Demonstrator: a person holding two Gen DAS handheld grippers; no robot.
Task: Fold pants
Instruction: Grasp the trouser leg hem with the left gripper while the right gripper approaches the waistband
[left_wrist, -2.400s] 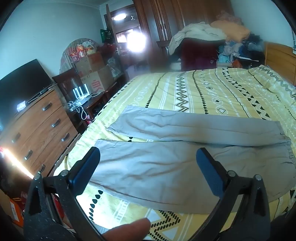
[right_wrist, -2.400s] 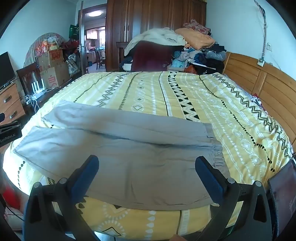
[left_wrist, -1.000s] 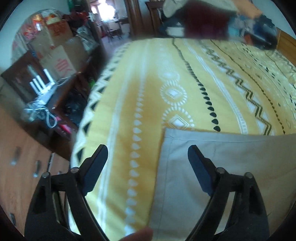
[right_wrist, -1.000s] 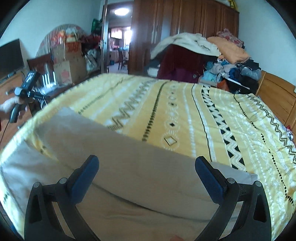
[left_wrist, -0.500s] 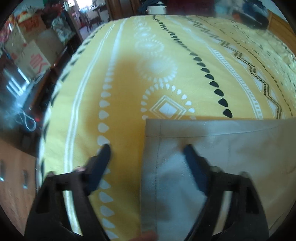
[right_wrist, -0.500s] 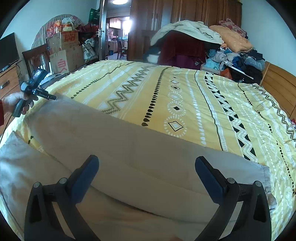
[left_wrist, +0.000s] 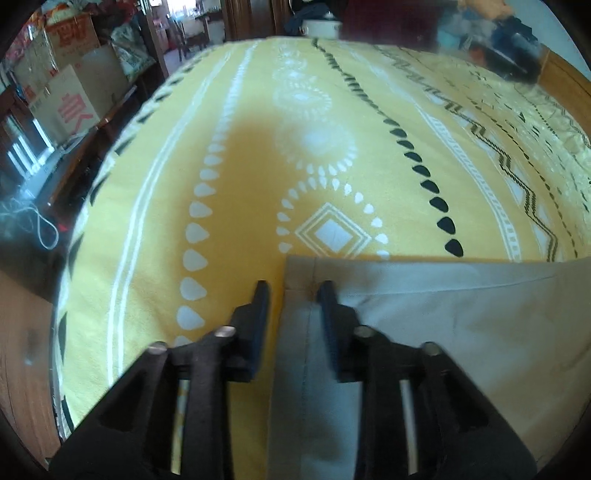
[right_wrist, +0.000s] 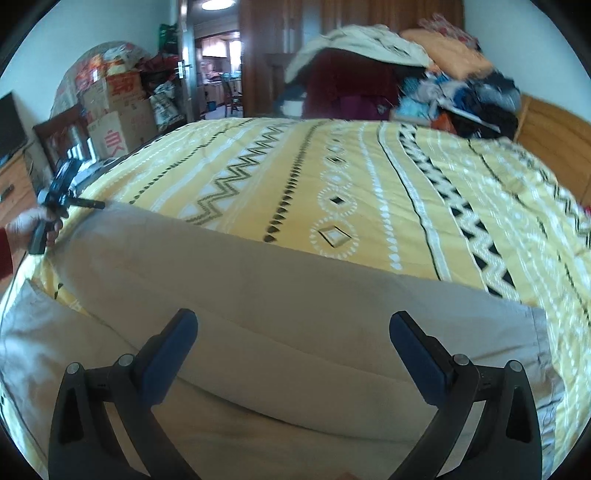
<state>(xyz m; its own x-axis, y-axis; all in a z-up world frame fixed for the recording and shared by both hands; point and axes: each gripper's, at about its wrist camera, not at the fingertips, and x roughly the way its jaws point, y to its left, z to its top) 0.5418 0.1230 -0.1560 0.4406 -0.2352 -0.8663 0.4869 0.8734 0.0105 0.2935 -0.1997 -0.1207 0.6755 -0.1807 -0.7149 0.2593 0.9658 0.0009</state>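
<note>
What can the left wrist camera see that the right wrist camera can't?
Only the left wrist view shows the hem corner of the pants up close, between the fingers of the left hand-held gripper, whose jaws have just been closing. Only the right wrist view shows the waistband, the clothes pile, the person's hand and the right hand-held gripper, wide open over the pants. Both show the yellow bedspread and the cardboard boxes.

pants (right_wrist: 280, 295) spread flat on the bedspread (right_wrist: 369, 184), one leg hem corner between the fingers of the left gripper (left_wrist: 291, 291), bare bedspread ahead and left of it, right gripper (right_wrist: 293, 332) over the far leg, waistband to its right, clothes pile (right_wrist: 424, 81) beyond the bed
</note>
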